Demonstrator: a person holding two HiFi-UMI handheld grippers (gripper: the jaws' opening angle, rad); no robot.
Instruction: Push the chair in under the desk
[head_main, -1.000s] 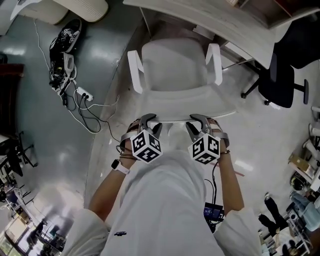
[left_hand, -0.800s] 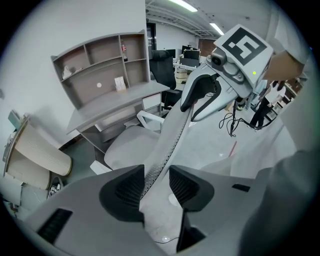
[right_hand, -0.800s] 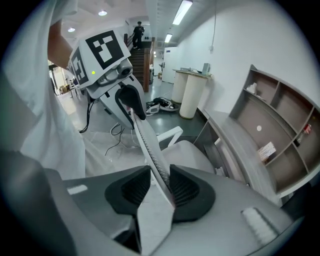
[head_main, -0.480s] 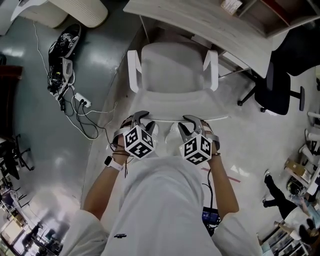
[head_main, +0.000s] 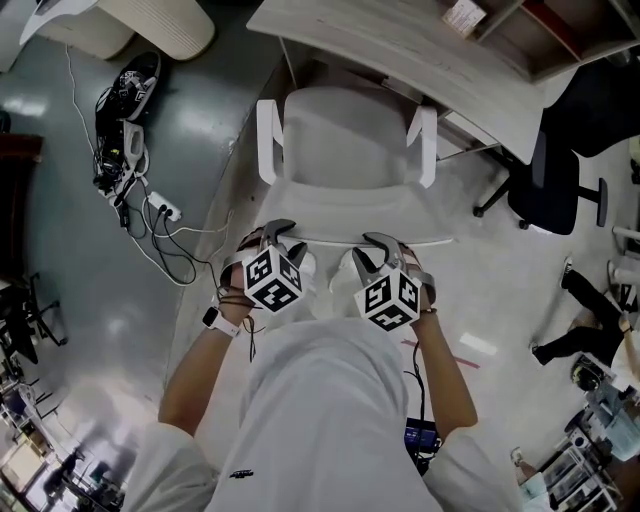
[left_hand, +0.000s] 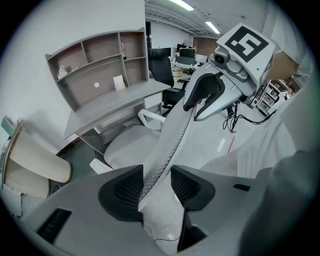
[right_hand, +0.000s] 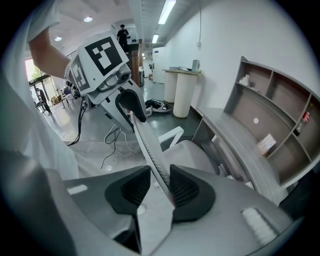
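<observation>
Chair (head_main: 345, 135): seat front at the desk (head_main: 400, 45) edge, mostly out.
Left gripper (left_hand: 156, 186): jaws just been opening, loose astride backrest rim (left_hand: 172, 145).
Right gripper (right_hand: 160, 187): astride the rim too, seemingly unclamped.
Technique: push evenly with both grippers, armrests (head_main: 267, 140) square to desk.

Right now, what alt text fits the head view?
From above: a person's left gripper and right gripper straddle the back of a white chair facing a grey desk. The left gripper's jaws have just been opening.
</observation>
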